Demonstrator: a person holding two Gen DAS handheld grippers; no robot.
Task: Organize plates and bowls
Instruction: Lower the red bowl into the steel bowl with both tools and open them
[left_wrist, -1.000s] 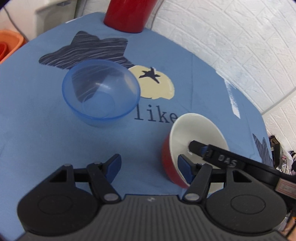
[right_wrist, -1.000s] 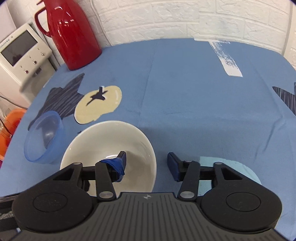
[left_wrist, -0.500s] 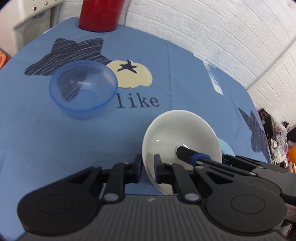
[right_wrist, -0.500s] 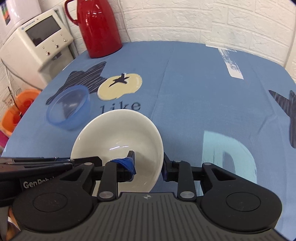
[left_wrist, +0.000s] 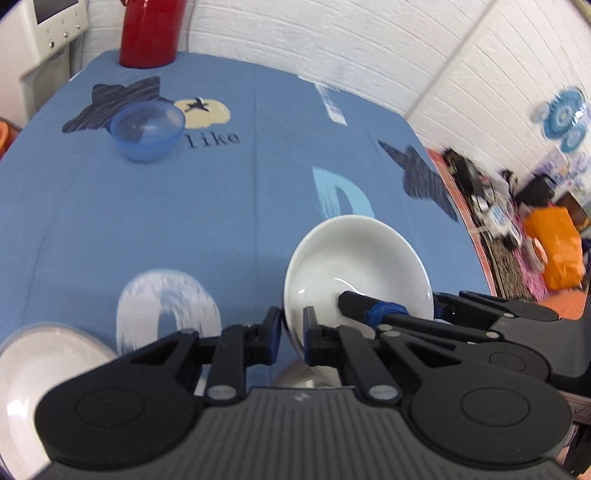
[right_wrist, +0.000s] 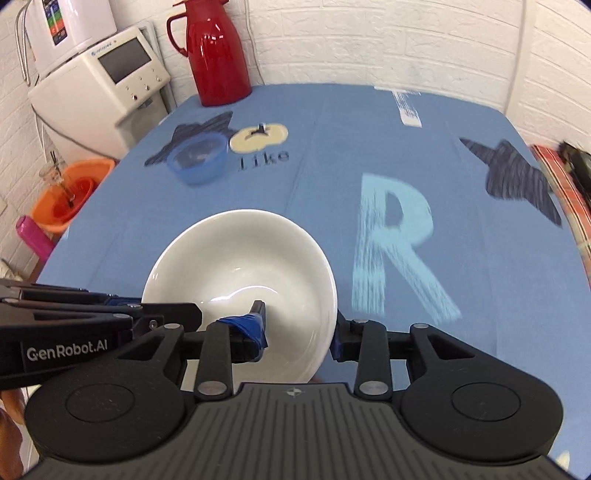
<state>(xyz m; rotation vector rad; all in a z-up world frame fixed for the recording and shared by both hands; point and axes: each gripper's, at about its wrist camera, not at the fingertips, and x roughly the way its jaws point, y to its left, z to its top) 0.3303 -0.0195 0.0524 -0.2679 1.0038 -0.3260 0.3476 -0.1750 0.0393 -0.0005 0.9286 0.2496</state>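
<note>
Because both grippers pinch the white bowl's (right_wrist: 240, 273) rim from opposite sides, it hangs level above the table's near edge; the left gripper (left_wrist: 290, 334) is clamped on one wall, the right gripper (right_wrist: 297, 332) on the other, probably to carry it steady toward the white plate (left_wrist: 48, 358) at the near left corner. A blue bowl (right_wrist: 197, 158) waits well apart toward the far left corner. A printed blue cloth (right_wrist: 369, 129) covers the table; a red jug (right_wrist: 216, 55) stands at the far edge against a white brick wall (right_wrist: 369, 37).
</note>
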